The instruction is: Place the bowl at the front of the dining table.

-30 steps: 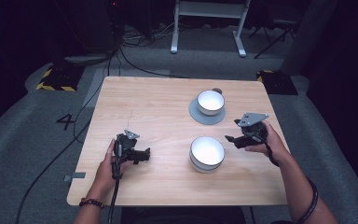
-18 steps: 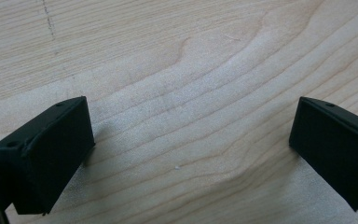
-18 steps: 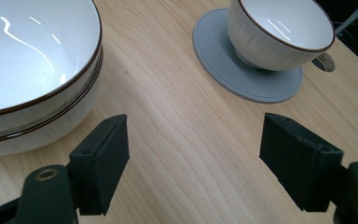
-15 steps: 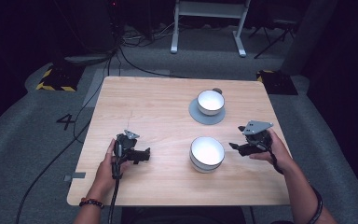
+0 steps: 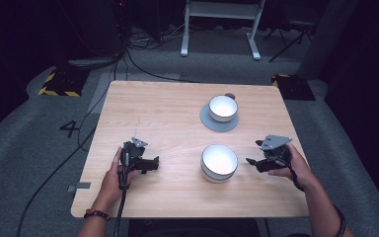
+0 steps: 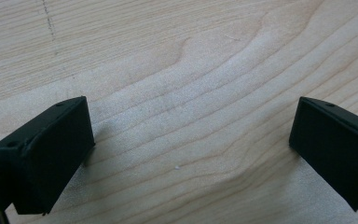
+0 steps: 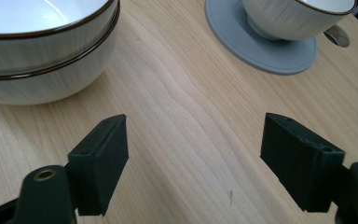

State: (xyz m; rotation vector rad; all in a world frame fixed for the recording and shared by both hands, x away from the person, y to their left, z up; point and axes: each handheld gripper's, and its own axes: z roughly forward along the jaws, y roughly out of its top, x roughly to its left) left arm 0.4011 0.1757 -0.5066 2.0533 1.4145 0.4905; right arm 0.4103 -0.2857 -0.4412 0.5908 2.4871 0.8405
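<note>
The right gripper (image 5: 256, 162) was held low over the desk (image 5: 168, 113) near its right edge, just beside the stacked bowls (image 5: 219, 162) and apart from them, with its fingers (image 7: 100, 163) spread wide and nothing between them. In the right gripper view, bare wood was seen between the fingers, the stacked bowls (image 7: 46, 46) were seen at the upper left, and the cup (image 7: 298, 16) on its grey saucer (image 7: 261, 46) was seen farther off. The stacked bowls were placed right of the desk's middle, toward the near edge, with the cup (image 5: 223, 108) and saucer (image 5: 212, 122) behind them toward the far edge. The left gripper (image 5: 150, 164) was held near the near left corner, its fingers (image 6: 46, 154) likewise released over bare wood.
</note>
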